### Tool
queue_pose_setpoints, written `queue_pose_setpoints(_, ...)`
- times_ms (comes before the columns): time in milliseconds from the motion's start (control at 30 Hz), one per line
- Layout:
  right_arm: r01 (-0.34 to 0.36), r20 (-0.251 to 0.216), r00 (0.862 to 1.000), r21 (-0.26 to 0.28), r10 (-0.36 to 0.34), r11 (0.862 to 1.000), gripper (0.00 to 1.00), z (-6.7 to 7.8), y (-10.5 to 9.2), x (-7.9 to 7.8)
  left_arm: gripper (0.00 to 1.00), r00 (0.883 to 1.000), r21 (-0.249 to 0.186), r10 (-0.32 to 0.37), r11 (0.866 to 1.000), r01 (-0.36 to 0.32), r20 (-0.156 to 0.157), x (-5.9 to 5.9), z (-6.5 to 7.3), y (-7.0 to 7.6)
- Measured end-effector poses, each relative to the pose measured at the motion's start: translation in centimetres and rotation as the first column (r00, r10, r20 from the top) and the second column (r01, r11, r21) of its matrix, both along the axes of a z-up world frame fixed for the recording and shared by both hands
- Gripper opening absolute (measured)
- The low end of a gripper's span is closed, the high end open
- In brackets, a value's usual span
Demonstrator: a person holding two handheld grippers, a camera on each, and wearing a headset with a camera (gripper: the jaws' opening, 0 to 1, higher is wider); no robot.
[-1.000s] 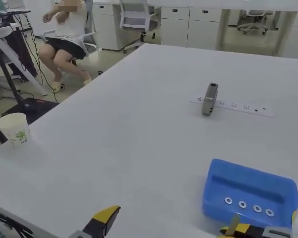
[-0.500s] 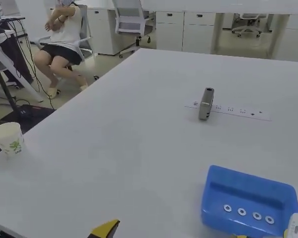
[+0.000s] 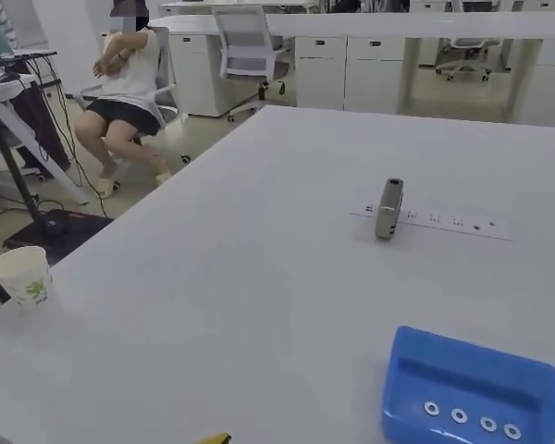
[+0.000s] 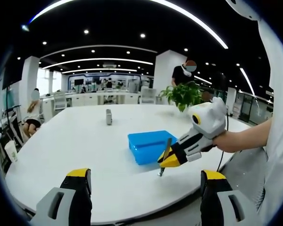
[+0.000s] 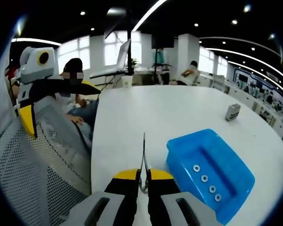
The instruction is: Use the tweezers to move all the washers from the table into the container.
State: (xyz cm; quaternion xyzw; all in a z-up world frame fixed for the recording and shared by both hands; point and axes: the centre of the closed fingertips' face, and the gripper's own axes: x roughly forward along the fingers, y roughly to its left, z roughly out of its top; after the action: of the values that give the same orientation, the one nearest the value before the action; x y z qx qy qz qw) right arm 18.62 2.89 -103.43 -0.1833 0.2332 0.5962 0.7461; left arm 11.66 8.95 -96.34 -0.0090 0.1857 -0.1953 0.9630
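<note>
The blue container [image 3: 472, 398] stands on the white table at the head view's lower right, with several washers [image 3: 472, 419] in a row inside. In the right gripper view my right gripper [image 5: 143, 175] is shut on the thin tweezers [image 5: 144, 153], which point forward just left of the container [image 5: 210, 172] and its washers [image 5: 205, 179]. In the left gripper view the tweezers [image 4: 166, 155] slant down beside the container [image 4: 151, 146], with their tip near the table. My left gripper [image 4: 146, 181] is open, jaws wide apart, back from the table's edge. A yellow jaw tip peeks over the head view's bottom edge.
A grey device [image 3: 388, 208] stands on a white power strip [image 3: 444, 222] further back. A paper cup [image 3: 23, 276] sits at the table's left corner. A person [image 3: 125, 83] sits beyond the table, near an office chair [image 3: 250, 46]. A mesh chair back [image 5: 42, 160] is by the near edge.
The head camera has tilted up, so the gripper tips at the bottom edge have slid almost out of the picture. The container, washers, cup and device have not moved.
</note>
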Motion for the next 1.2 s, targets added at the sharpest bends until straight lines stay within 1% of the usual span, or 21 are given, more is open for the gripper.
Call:
queue_pose_setpoints(33, 0.005, 0.011, 1.000, 0.012, -0.005, 1.000, 0.02, 0.3, 0.0, 0.1, 0.99, 1.000, 0.001, 0.000, 1.000, 0.000, -0.001, 0.0, 0.0, 0.0)
queue_pose_setpoints(67, 0.013, 0.023, 1.000, 0.034, -0.013, 0.999, 0.02, 0.9, 0.1, 0.2, 0.99, 1.000, 0.002, 0.000, 1.000, 0.000, -0.002, 0.0, 0.0, 0.0)
queue_pose_setpoints(233, 0.039, 0.000, 0.999, 0.065, -0.039, 0.997, 0.02, 1.7, 0.0, 0.1, 0.99, 1.000, -0.003, 0.008, 1.000, -0.008, -0.009, 0.0, -0.1, 0.1)
queue_pose_setpoints(333, 0.068, -0.020, 0.998, 0.101, -0.067, 0.992, 0.02, 2.6, 0.0, 0.6, 0.99, 1.000, -0.001, 0.005, 1.000, -0.005, -0.006, 0.0, -0.1, 0.0)
queue_pose_setpoints(400, 0.086, -0.021, 0.996, 0.116, -0.084, 0.990, 0.03, 3.1, -0.1, 1.0, 0.99, 1.000, -0.001, 0.004, 1.000, -0.004, -0.007, 0.0, -0.1, 0.0)
queue_pose_setpoints(433, 0.098, -0.017, 0.995, 0.129, -0.096, 0.987, 0.02, 3.4, -0.1, 1.3, 0.99, 1.000, 0.000, 0.003, 1.000, -0.003, -0.006, 0.0, -0.1, 0.0)
queue_pose_setpoints(467, 0.119, -0.025, 0.993, 0.157, -0.117, 0.980, 0.03, 4.0, 0.0, 1.7, 0.99, 1.000, -0.002, 0.003, 1.000, -0.003, -0.007, 0.0, -0.1, 0.0)
queue_pose_setpoints(533, 0.138, -0.035, 0.990, 0.188, -0.134, 0.973, 0.03, 4.8, 0.0, 2.3, 0.99, 1.000, -0.004, 0.005, 1.000, -0.005, -0.008, 0.0, -0.1, 0.0)
queue_pose_setpoints(567, 0.158, -0.037, 0.987, 0.205, -0.154, 0.966, 0.02, 5.3, 0.0, 2.7, 0.99, 1.000, -0.004, 0.006, 1.000, -0.006, -0.009, 0.0, -0.1, 0.1)
queue_pose_setpoints(633, 0.173, -0.033, 0.985, 0.221, -0.170, 0.960, 0.02, 5.9, 0.0, 3.3, 0.99, 1.000, -0.001, 0.006, 1.000, -0.006, -0.007, 0.0, -0.1, 0.1)
queue_pose_setpoints(733, 0.183, -0.032, 0.983, 0.236, -0.181, 0.954, 0.03, 6.4, 0.1, 3.9, 0.99, 1.000, -0.002, 0.004, 1.000, -0.004, -0.009, 0.0, -0.1, 0.0)
queue_pose_setpoints(833, 0.185, -0.030, 0.983, 0.253, -0.184, 0.949, 0.03, 7.0, 0.3, 4.4, 0.98, 1.000, 0.003, 0.000, 1.000, 0.000, -0.005, 0.0, -0.1, 0.0)
queue_pose_setpoints(967, 0.193, -0.023, 0.981, 0.253, -0.194, 0.948, 0.03, 7.1, 0.4, 5.4, 0.97, 1.000, 0.005, -0.004, 1.000, 0.004, -0.005, 0.0, -0.1, -0.1)
queue_pose_setpoints(1100, 0.213, -0.034, 0.977, 0.267, -0.212, 0.940, 0.03, 7.4, 0.2, 6.6, 0.97, 1.000, 0.003, -0.002, 1.000, 0.002, -0.005, 0.0, -0.1, -0.1)
queue_pose_setpoints(1200, 0.231, -0.048, 0.973, 0.273, -0.226, 0.934, 0.03, 7.3, 0.1, 7.5, 0.97, 1.000, 0.003, -0.004, 1.000, 0.004, -0.004, 0.0, 0.0, -0.1)
